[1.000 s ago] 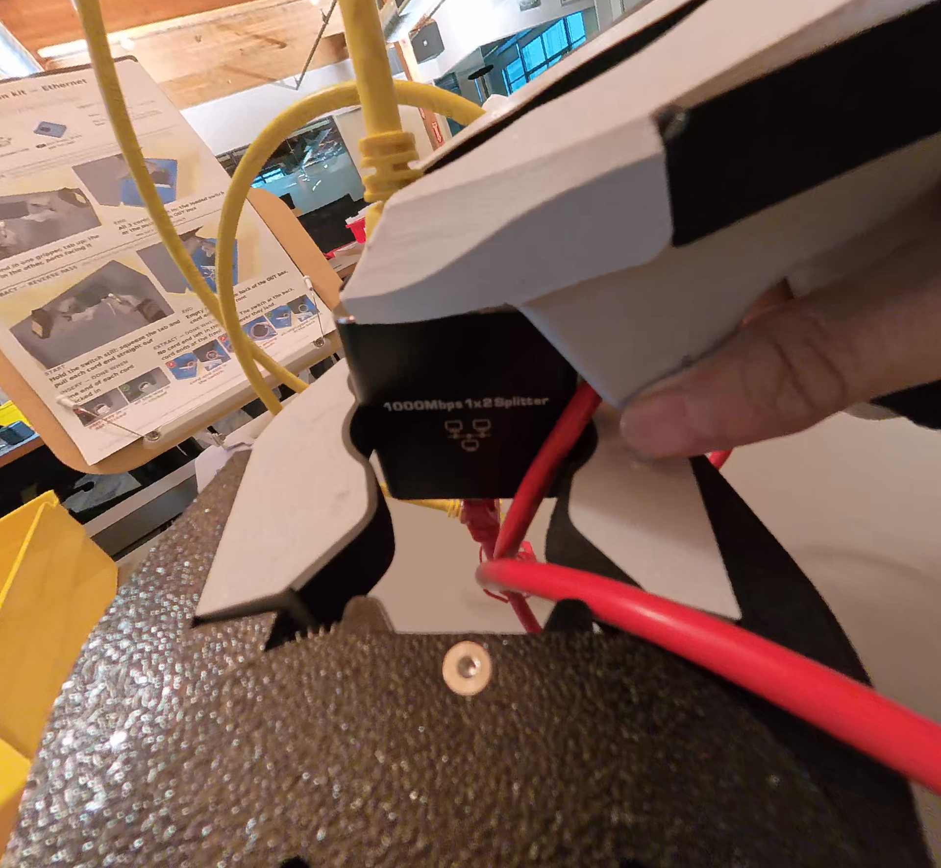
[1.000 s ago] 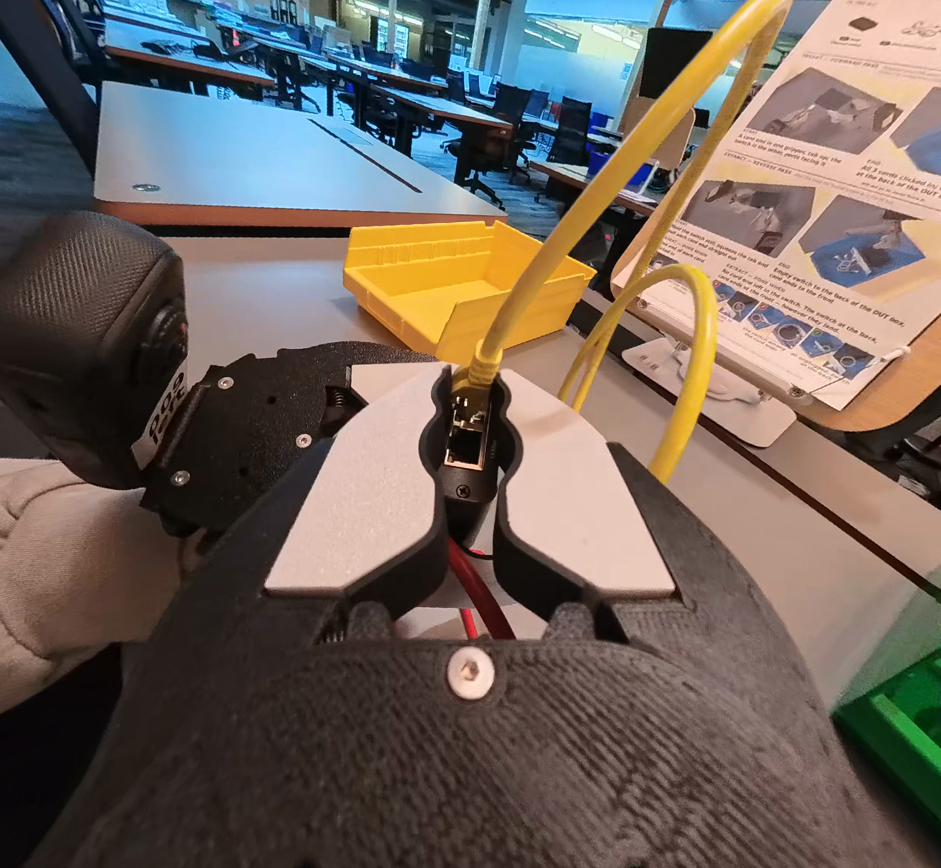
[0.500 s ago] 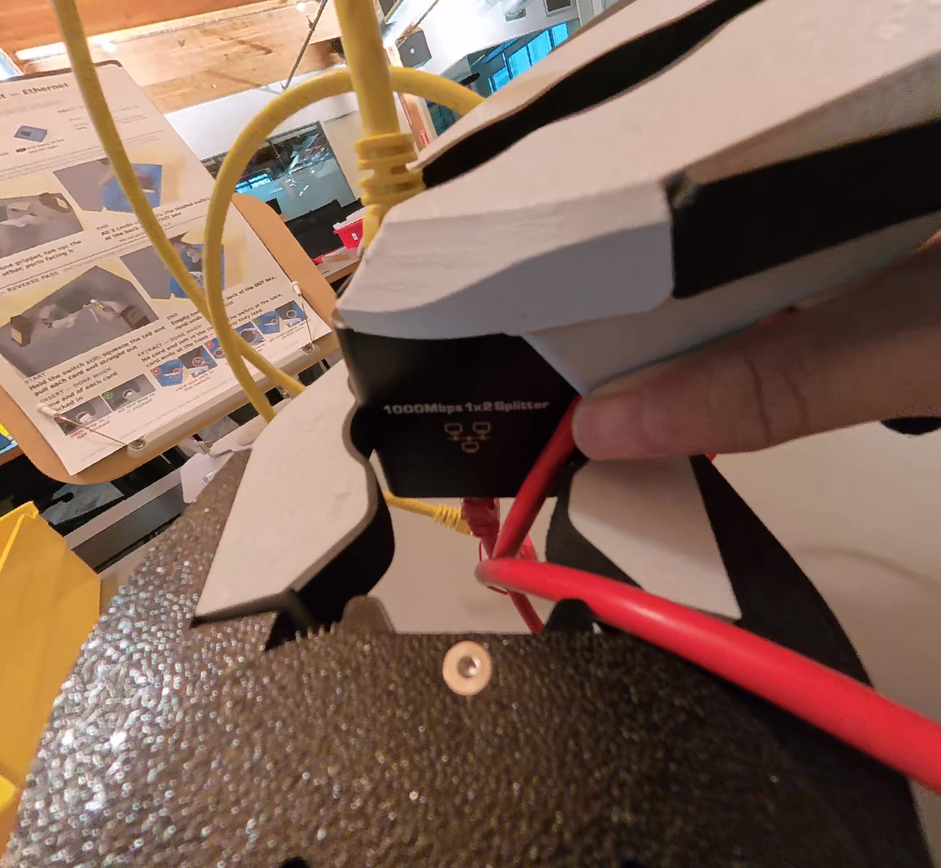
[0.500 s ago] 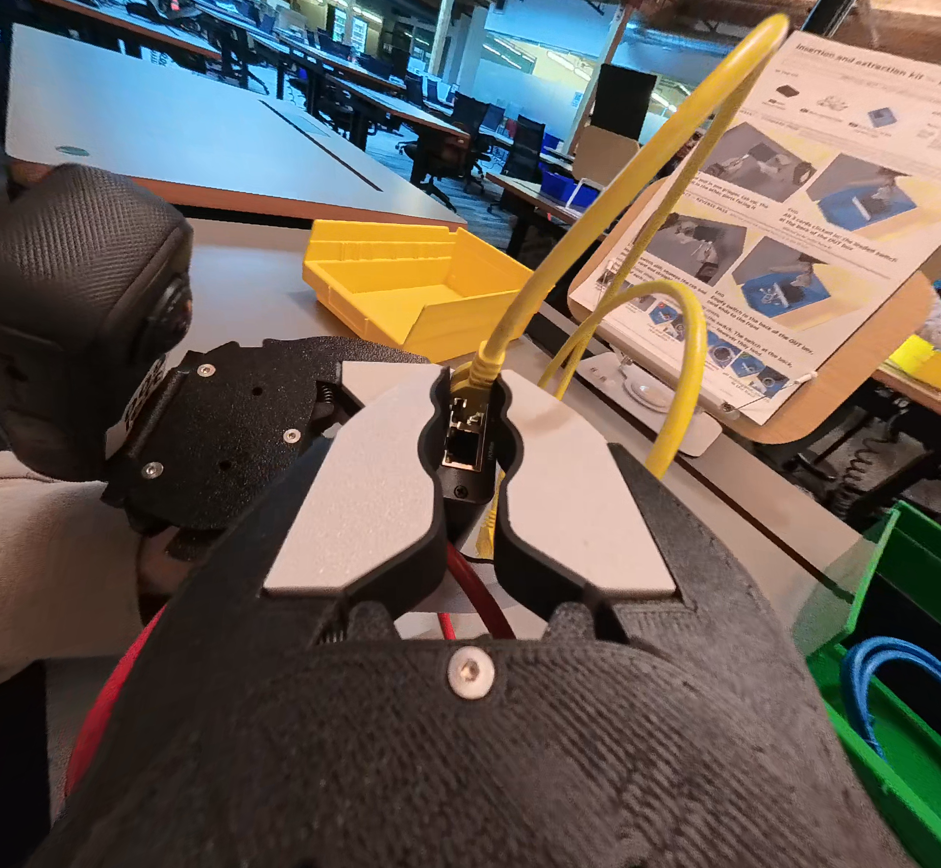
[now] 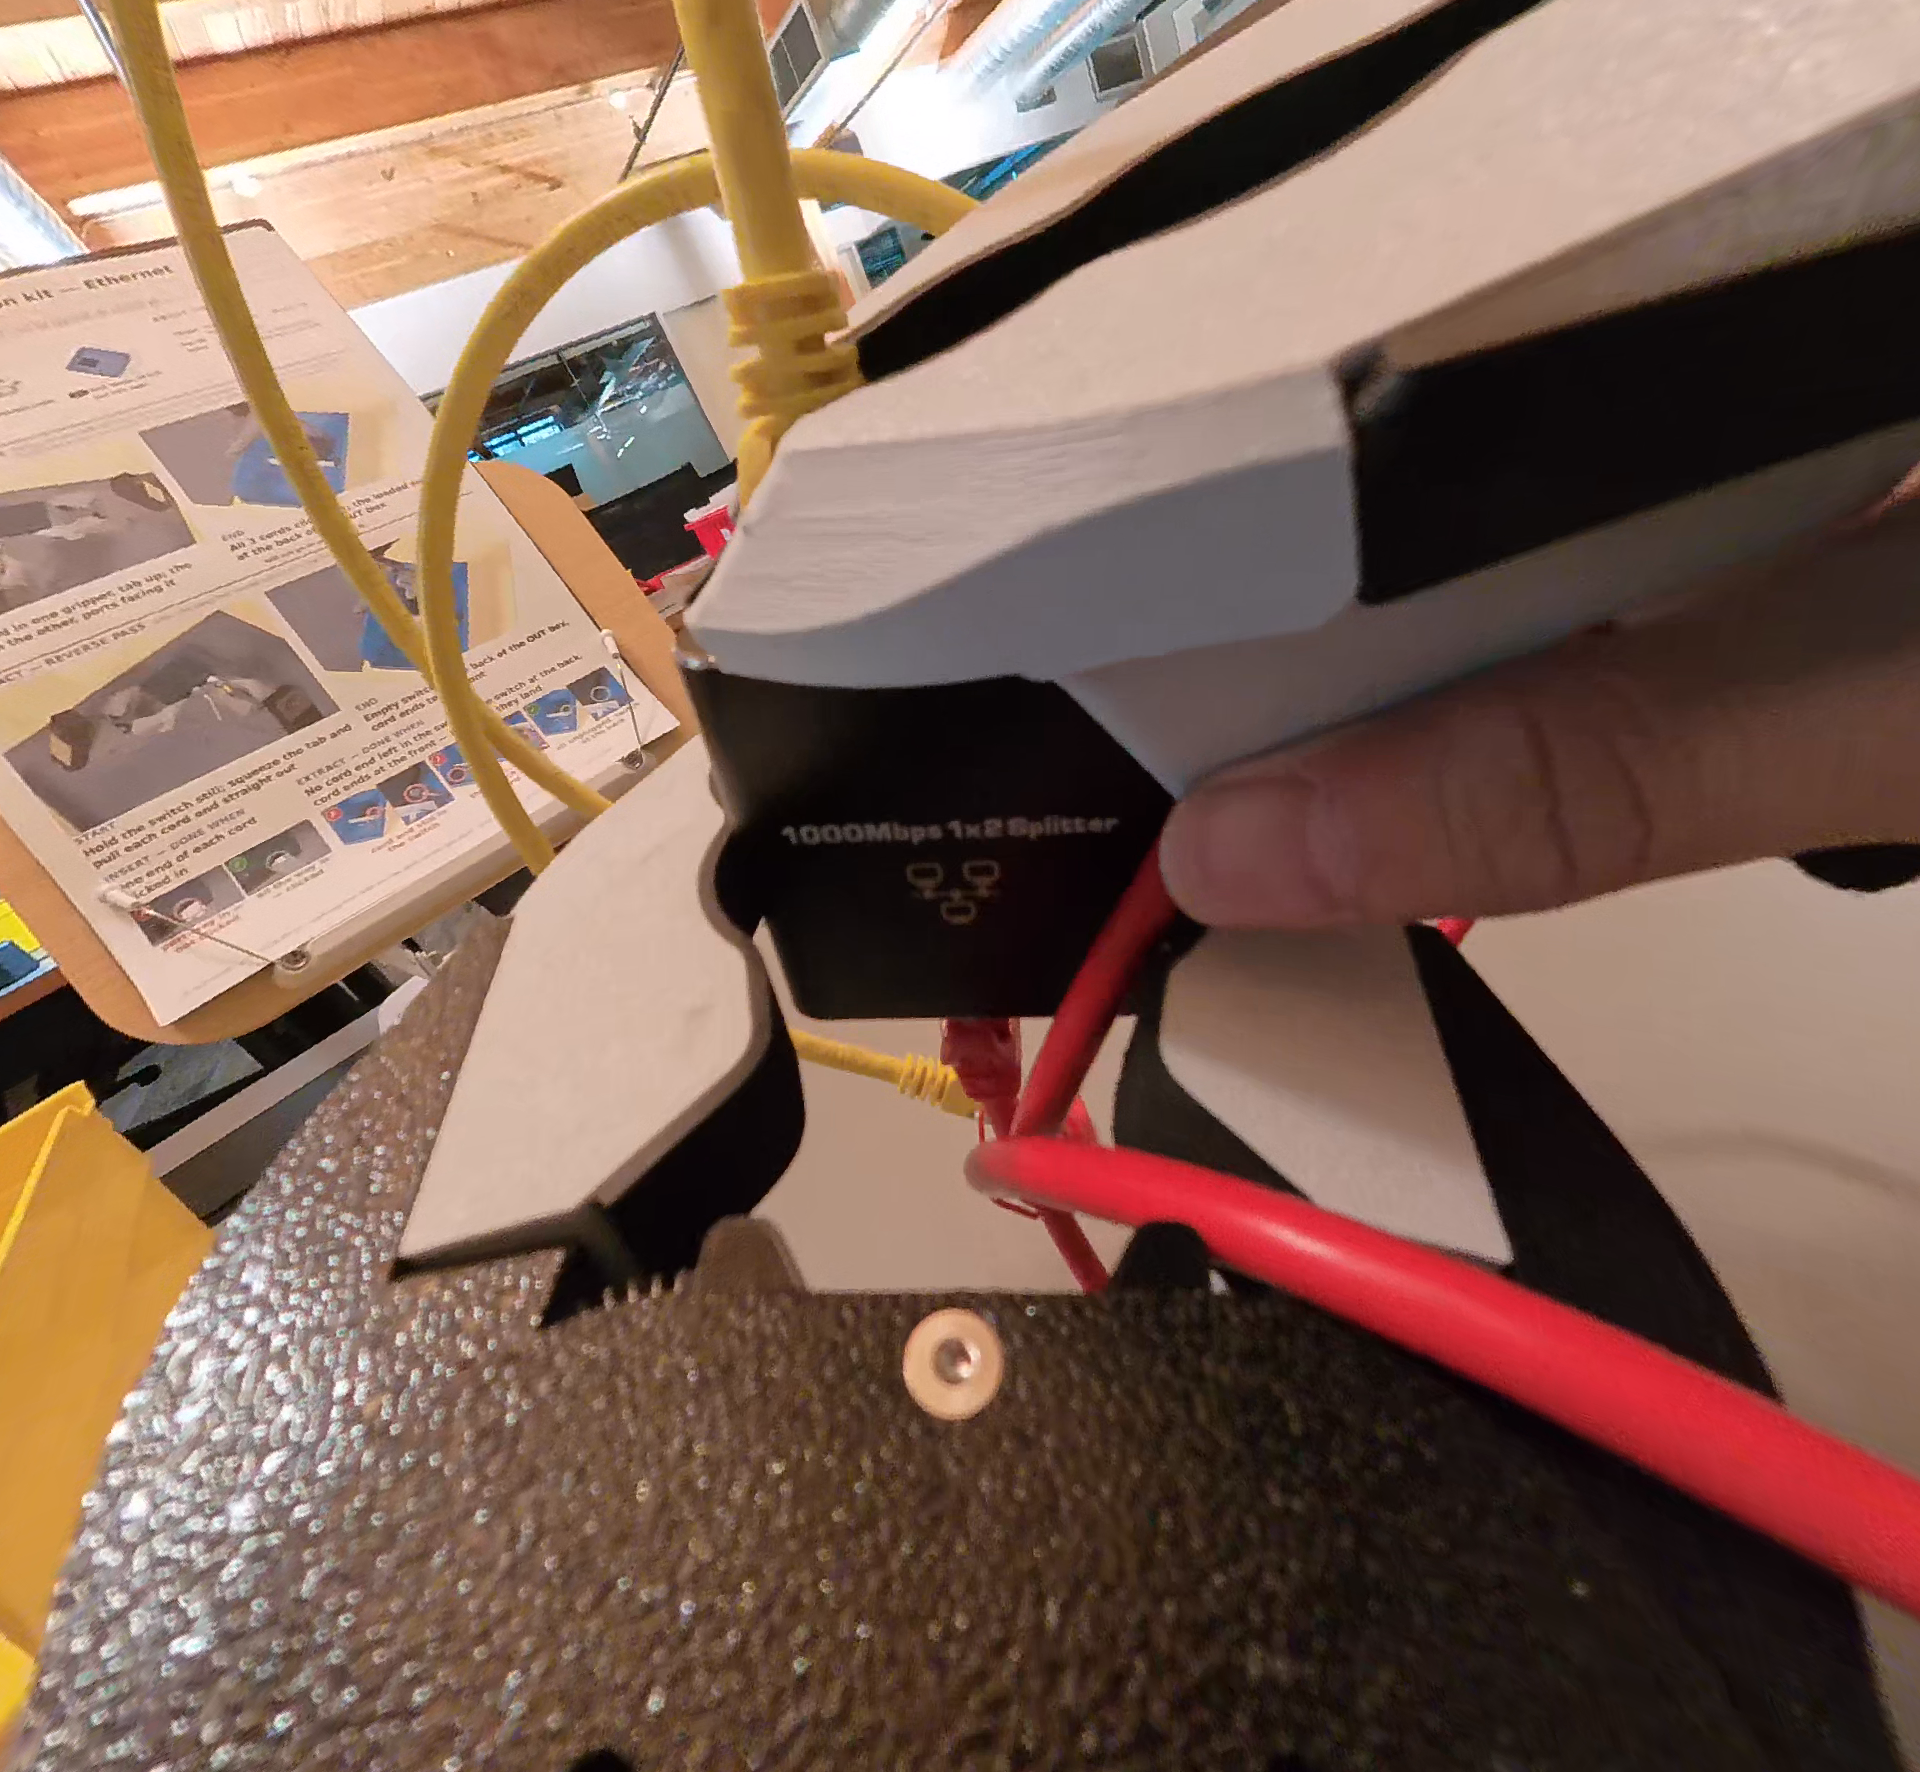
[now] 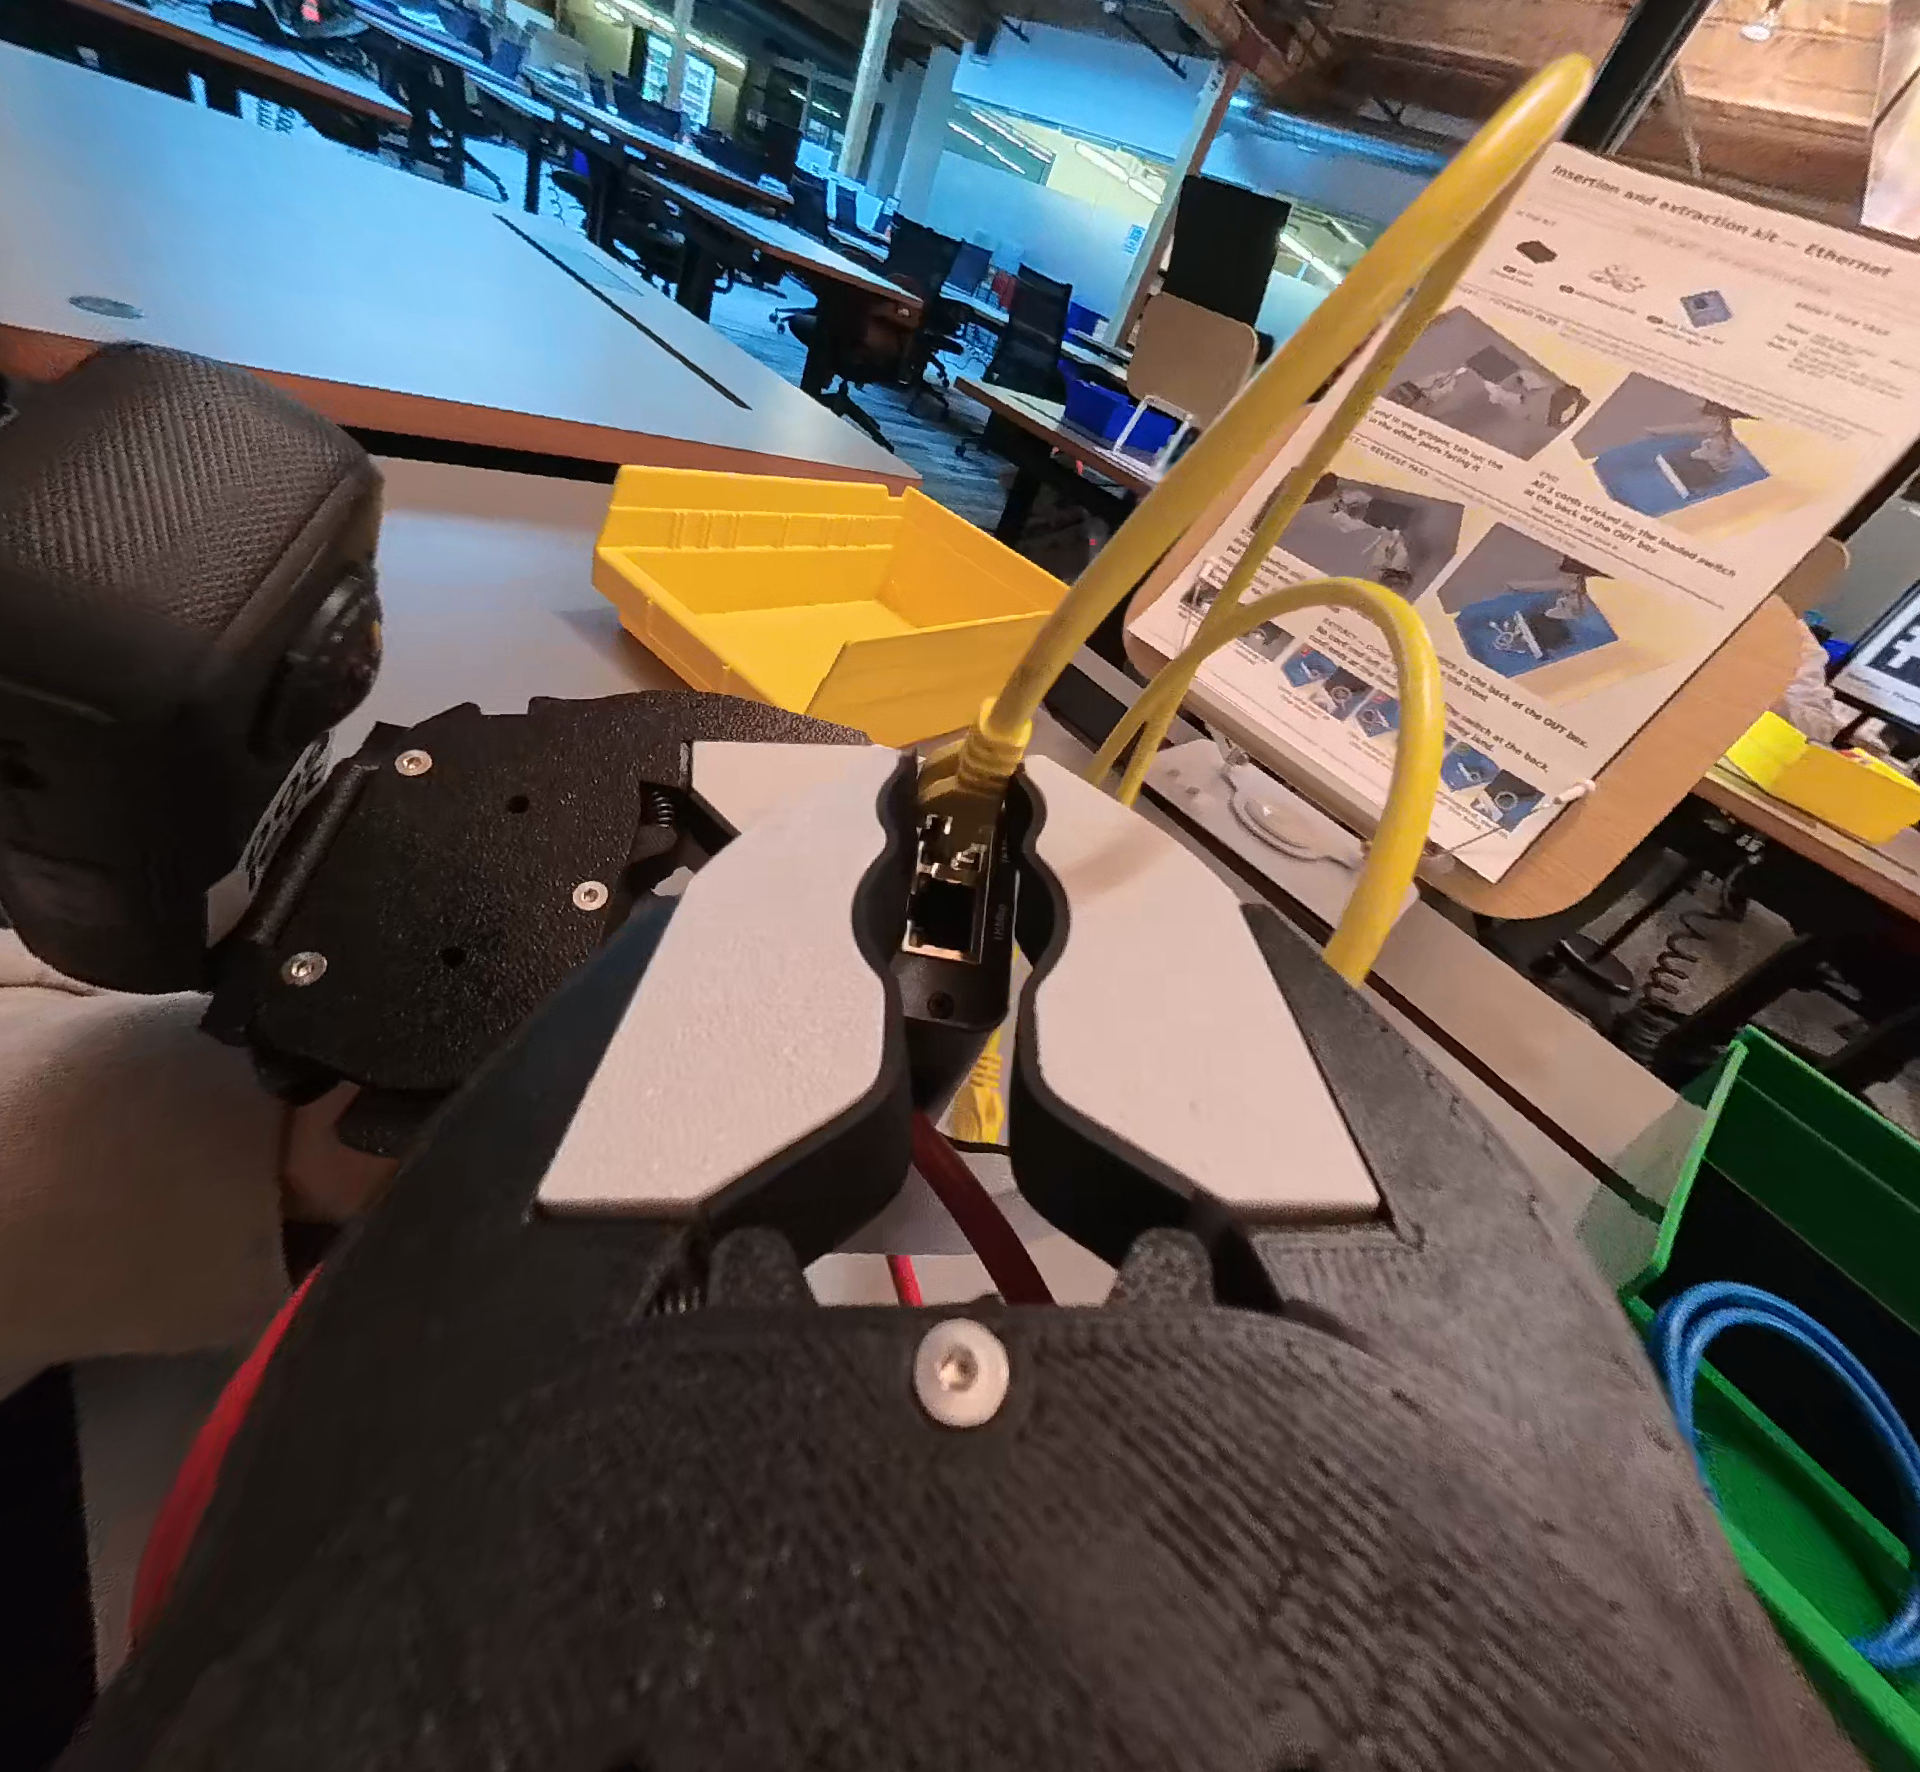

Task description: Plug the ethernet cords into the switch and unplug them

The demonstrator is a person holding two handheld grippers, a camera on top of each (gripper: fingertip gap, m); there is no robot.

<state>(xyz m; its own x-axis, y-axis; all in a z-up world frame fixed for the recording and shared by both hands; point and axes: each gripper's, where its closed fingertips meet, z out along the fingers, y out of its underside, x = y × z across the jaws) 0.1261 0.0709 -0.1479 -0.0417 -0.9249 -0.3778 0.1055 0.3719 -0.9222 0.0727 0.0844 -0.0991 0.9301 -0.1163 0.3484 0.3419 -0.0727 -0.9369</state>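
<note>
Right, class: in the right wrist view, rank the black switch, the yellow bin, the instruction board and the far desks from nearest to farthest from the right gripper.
1. Black switch: clamped in the right gripper.
2. Yellow bin: on the table ahead, slightly left.
3. Instruction board: standing ahead on the right, a little past the bin.
4. Far desks: deep in the room.

My left wrist camera tilts up, close under the black switch (image 5: 935,849); my right looks level across the counter (image 6: 488,569) (both share the instruction board (image 6: 1558,517)).

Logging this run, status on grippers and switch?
Right gripper shut on small black switch. Left gripper open around it. Yellow ethernet cord plugged in, neighbouring port empty. Red cord crosses left gripper.
</note>
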